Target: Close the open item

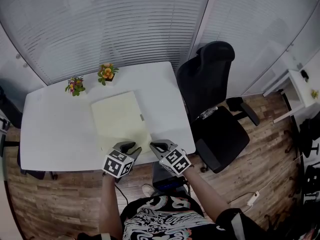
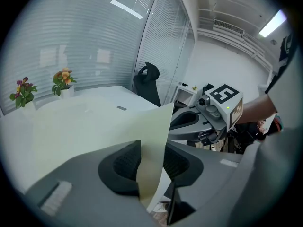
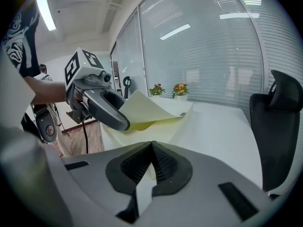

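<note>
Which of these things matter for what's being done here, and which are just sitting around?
In the job: pale yellow folder, cover lifted; left tool, open around the cover; right tool, clamped on the folder's edge.

Just there: pink flower pot; orange flower pot; black office chair; white table.

A pale yellow folder (image 1: 120, 120) lies on the white surface (image 1: 55, 134), the left gripper (image 1: 129, 146) and right gripper (image 1: 159, 146) at its near edge.

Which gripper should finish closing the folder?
Left. The folder has its raised cover between the parted jaws of the left gripper, so it can likely lower it. The right gripper is shut on the folder's near edge, seemingly steadying it.
</note>
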A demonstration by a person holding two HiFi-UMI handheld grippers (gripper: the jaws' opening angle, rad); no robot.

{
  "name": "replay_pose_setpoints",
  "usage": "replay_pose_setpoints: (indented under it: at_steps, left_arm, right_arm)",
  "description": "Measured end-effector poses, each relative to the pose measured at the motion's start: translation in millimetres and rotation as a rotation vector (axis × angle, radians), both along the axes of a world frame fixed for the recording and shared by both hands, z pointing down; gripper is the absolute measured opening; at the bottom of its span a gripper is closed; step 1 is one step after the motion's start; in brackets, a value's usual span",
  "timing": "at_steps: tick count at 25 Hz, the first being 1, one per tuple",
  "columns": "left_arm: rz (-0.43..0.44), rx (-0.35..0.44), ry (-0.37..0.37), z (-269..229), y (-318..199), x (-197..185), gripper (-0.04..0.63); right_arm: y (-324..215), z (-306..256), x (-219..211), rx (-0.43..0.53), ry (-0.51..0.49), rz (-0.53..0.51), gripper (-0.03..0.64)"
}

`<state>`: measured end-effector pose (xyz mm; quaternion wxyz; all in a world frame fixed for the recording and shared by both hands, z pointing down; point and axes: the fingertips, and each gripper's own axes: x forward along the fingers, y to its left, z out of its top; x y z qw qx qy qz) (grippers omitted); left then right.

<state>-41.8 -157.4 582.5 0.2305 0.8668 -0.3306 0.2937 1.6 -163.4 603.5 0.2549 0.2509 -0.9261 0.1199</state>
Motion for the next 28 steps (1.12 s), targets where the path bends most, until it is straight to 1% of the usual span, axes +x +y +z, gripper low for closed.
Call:
replay_pose_setpoints:
  at_steps: [5, 11, 17, 23, 28]
  left_arm:
    - [0.013, 0.003, -0.031, 2, 1, 2, 0.124]
    - [0.043, 0.008, -0.103, 8, 3, 4, 0.130]
    - [0.067, 0.002, -0.142, 10, 4, 7, 0.135]
    - [0.123, -0.002, -0.234, 16, 7, 11, 0.140]
    - [0.163, -0.020, -0.292, 21, 9, 12, 0.146]
  right_arm:
    - [0, 0, 1, -0.001, 0.004, 0.001, 0.003]
    - [0, 0, -1, 0.002, -0.003, 0.000, 0.003]
    - [0, -1, 0, 0.001, -0.003, 0.001, 0.003]
    - [0, 0, 0, 0.001, 0.000, 0.000, 0.003]
    - [0, 0, 0, 0.000, 0.000, 0.002, 0.003]
